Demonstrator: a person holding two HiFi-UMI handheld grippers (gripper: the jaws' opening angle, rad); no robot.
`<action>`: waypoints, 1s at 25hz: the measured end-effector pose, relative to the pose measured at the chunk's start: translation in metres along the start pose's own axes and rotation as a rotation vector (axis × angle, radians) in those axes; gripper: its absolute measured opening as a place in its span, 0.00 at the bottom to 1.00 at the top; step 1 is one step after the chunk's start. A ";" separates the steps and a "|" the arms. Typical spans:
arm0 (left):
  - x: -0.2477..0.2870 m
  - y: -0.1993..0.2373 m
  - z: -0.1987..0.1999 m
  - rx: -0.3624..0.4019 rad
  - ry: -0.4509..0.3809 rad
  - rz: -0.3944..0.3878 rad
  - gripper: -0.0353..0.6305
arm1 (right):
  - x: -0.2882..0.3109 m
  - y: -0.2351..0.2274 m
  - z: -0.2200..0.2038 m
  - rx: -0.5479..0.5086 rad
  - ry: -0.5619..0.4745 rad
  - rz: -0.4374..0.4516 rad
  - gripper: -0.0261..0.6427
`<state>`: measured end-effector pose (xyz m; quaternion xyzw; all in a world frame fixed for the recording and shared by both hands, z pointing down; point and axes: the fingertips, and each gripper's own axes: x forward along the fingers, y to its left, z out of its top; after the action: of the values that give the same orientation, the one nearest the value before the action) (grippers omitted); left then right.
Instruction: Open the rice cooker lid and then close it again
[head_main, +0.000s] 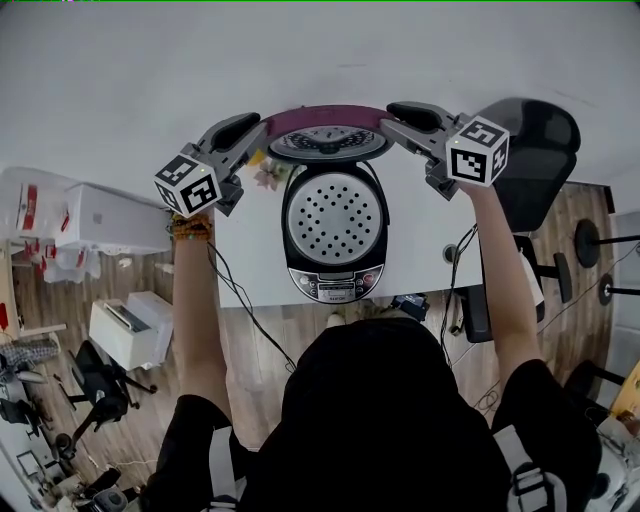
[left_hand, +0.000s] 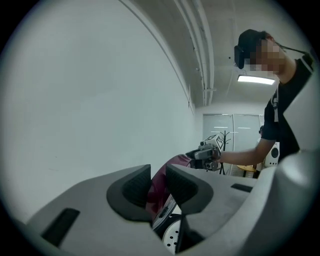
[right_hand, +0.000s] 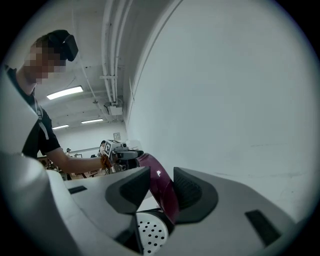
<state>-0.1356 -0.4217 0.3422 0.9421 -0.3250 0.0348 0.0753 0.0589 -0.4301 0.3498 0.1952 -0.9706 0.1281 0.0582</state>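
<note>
The rice cooker (head_main: 335, 285) stands on the white table (head_main: 250, 260) with its maroon lid (head_main: 328, 120) raised upright at the back. Below it the perforated inner plate (head_main: 335, 215) lies exposed. My left gripper (head_main: 262, 128) holds the lid's left edge and my right gripper (head_main: 388, 118) its right edge. In the left gripper view the lid (left_hand: 176, 162) fills the gap of the left gripper (left_hand: 157, 185), with the pads against it. In the right gripper view the right gripper (right_hand: 161, 187) is likewise shut on the lid (right_hand: 154, 172).
A white wall rises just behind the table. A black chair (head_main: 535, 150) stands at the table's right end. White boxes (head_main: 115, 215) and a white appliance (head_main: 125, 335) sit on the floor to the left. Cables (head_main: 245, 305) hang off the table's front edge.
</note>
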 end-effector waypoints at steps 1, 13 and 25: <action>-0.001 -0.001 0.000 0.000 0.002 -0.003 0.19 | 0.000 0.001 0.000 -0.005 0.005 0.000 0.27; -0.014 -0.019 -0.008 -0.003 -0.004 0.000 0.19 | -0.007 0.021 -0.010 -0.049 0.069 -0.022 0.27; -0.026 -0.038 -0.016 0.031 0.004 0.022 0.19 | -0.014 0.039 -0.021 -0.042 0.079 -0.068 0.27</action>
<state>-0.1325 -0.3740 0.3507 0.9393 -0.3349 0.0424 0.0611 0.0583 -0.3847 0.3589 0.2217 -0.9628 0.1135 0.1047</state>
